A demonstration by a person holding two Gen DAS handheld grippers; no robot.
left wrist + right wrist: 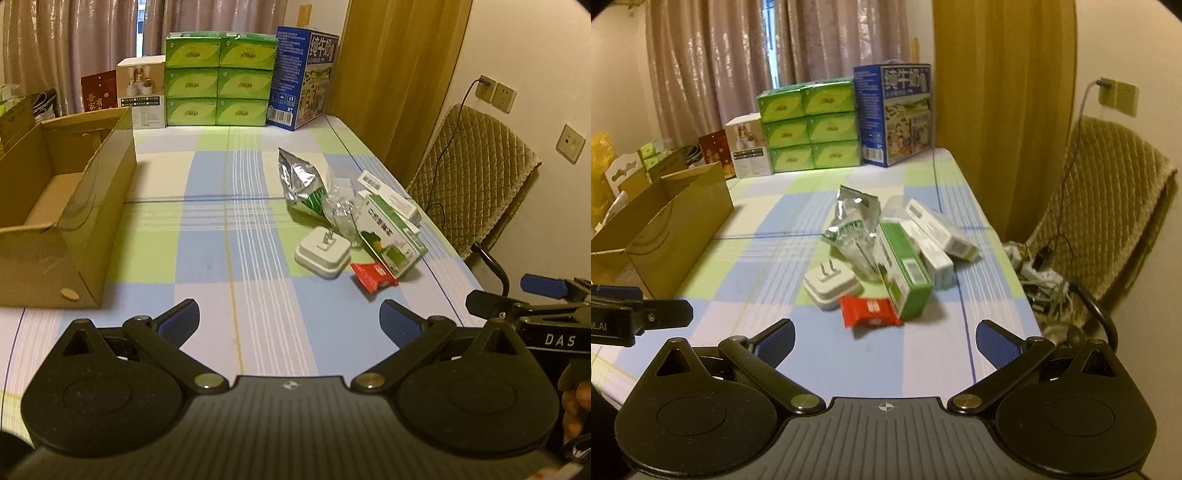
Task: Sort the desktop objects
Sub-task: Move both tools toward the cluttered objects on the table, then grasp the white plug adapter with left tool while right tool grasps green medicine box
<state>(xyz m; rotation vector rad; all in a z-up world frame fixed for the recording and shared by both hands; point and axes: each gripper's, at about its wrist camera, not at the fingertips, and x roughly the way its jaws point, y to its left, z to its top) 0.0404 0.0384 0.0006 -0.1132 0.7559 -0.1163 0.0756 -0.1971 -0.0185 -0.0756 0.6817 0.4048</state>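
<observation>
A pile of small objects lies on the checked tablecloth [221, 229]: a white plug charger [322, 254] [831, 286], a red snack packet [373, 277] [870, 311], a green-and-white box [395, 236] [905, 267], a silver foil bag [301, 182] [855, 218], clear plastic wrap [341, 216] and white boxes [391, 194] [942, 229]. An open cardboard box [66, 206] [665, 229] stands at the left. My left gripper [290, 321] is open and empty, near the table's front. My right gripper [884, 341] is open and empty, just in front of the red packet.
Green tissue boxes [218, 79], a blue milk carton [304, 77] and a white box [142, 92] stand along the table's far edge. A padded chair [476, 173] with a cable is at the right, past the table edge.
</observation>
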